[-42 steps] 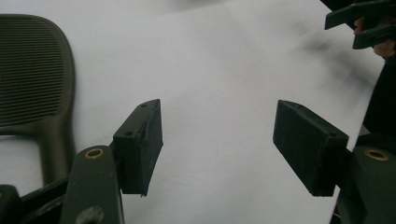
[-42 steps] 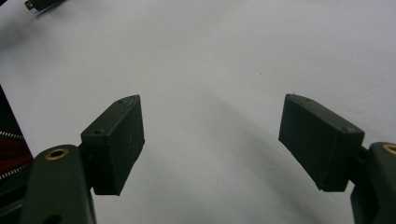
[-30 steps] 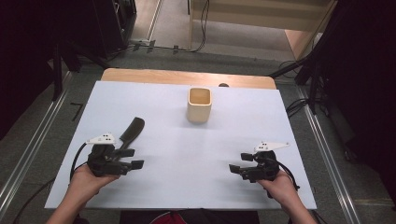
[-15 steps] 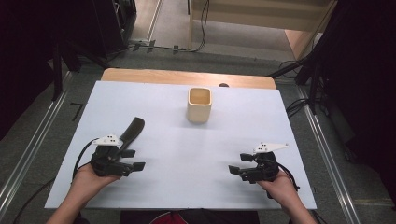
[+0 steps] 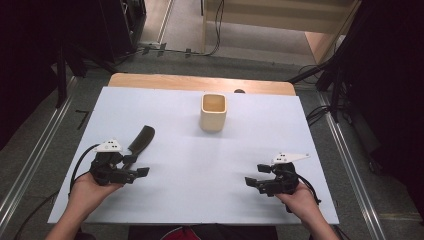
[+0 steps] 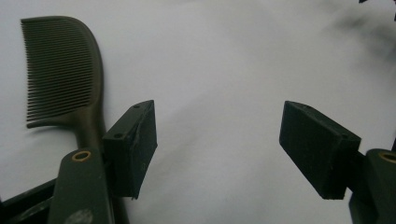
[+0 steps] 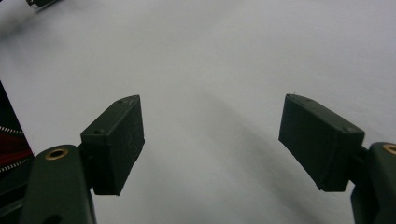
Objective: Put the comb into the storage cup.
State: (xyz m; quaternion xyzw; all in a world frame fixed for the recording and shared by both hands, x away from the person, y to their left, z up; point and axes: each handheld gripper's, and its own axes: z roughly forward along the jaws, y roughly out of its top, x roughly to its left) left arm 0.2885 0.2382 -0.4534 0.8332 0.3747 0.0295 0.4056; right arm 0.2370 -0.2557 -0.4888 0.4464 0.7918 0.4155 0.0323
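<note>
While both hands rest near the person's edge of the white sheet-covered table [image 5: 165, 105], the left gripper [image 5: 134, 167] lies at the left side with its jaws spread wide and nothing between them. In the left gripper view the gap between the two black jaws shows bare white surface. A dark, fine-toothed plastic comb with a curved back and a narrow handle [image 6: 65, 79] lies flat on the table just beside that gripper's left-hand jaw as this view frames it; the handle runs down behind the jaw block, and I cannot tell whether the two touch. From the high view the comb [image 5: 142, 138] slants away from the person, its far end pointing toward the table's middle, its near end hidden by the gripper.

The right gripper [image 5: 256, 176] sits at the right side, well apart from the comb, its jaws likewise wide apart and holding nothing; the right gripper view shows plain white surface between them.

A cream-coloured, square-mouthed cup with rounded corners [image 5: 213, 112] stands upright near the far middle of the table, well apart from both grippers and from the comb. Beyond the white sheet a strip of bare wooden tabletop [image 5: 200, 82] shows at the far edge. Metal rails [image 5: 345, 155] run along the floor on either side of the table.
</note>
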